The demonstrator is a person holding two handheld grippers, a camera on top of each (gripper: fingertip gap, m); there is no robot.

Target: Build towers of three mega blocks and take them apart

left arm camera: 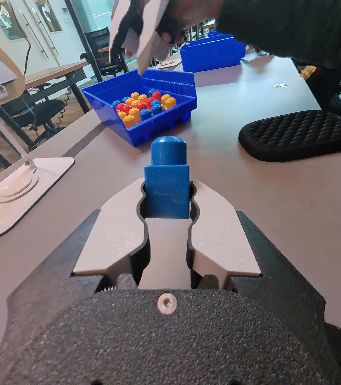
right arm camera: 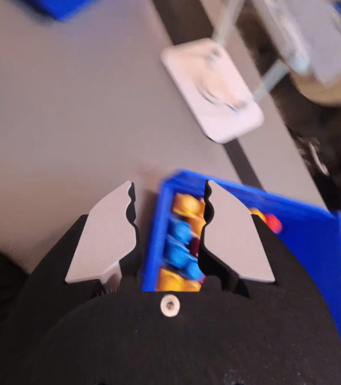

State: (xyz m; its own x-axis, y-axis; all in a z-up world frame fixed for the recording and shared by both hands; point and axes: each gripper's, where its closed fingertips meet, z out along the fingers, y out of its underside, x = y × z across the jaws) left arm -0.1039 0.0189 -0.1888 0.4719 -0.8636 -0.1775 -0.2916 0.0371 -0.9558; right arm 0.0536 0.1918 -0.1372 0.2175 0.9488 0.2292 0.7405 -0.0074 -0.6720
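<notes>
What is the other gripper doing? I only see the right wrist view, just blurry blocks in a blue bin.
Observer: The left gripper is shut on a blue mega block, held upright.
Visitor: Is anything stacked on it?
Observer: No, its top stud is bare, a single block.
Visitor: Where is my gripper, seen from there?
Observer: The right gripper points down, open, its tips seemingly over the far rim of the blue bin.
</notes>
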